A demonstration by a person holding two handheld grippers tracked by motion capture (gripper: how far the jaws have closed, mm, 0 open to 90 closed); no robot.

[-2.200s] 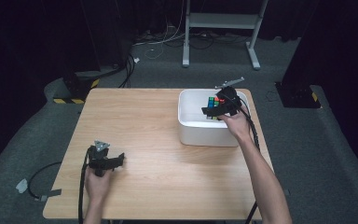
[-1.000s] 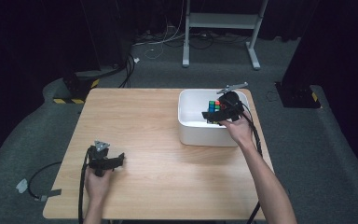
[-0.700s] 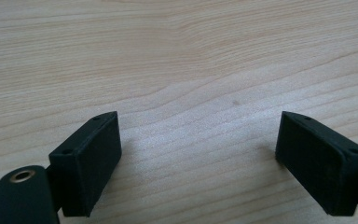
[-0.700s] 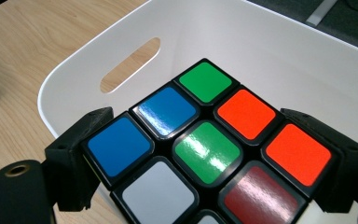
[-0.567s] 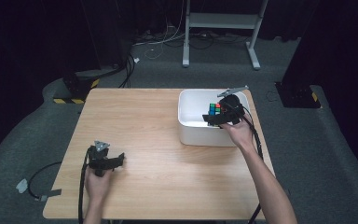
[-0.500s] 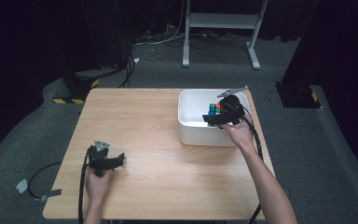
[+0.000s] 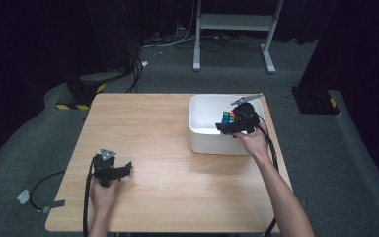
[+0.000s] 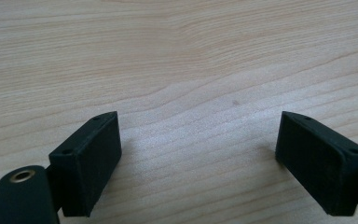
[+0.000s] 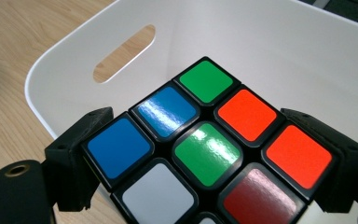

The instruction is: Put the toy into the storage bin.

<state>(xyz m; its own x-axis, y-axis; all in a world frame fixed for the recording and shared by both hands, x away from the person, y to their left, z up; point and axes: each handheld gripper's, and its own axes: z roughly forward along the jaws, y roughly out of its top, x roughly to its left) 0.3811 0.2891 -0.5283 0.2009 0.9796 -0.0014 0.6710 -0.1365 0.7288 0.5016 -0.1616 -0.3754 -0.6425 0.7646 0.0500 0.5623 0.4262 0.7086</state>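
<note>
A scrambled Rubik's cube (image 9: 205,154) with blue, green, orange and white stickers sits between the jaws of my right gripper (image 9: 209,161), which is shut on it. In the high view the cube (image 7: 228,117) and right gripper (image 7: 230,124) hang over the right half of a white bin (image 7: 197,143), above its rim. The bin's inner wall (image 9: 261,46) with a slot handle lies right behind the cube. My left gripper (image 7: 125,169) rests low at the table's front left. Its jaws stand wide apart over bare wood in the left gripper view (image 8: 200,158), holding nothing.
The wooden table (image 7: 177,173) stands on grey carpet. A metal stand's feet (image 7: 232,22) and cables lie on the floor beyond the far edge. A black base (image 7: 316,101) stands at the right. Each gripper's cable trails back toward the person.
The right gripper has shifted only slightly over the bin, still holding the cube. The left gripper has not moved.
</note>
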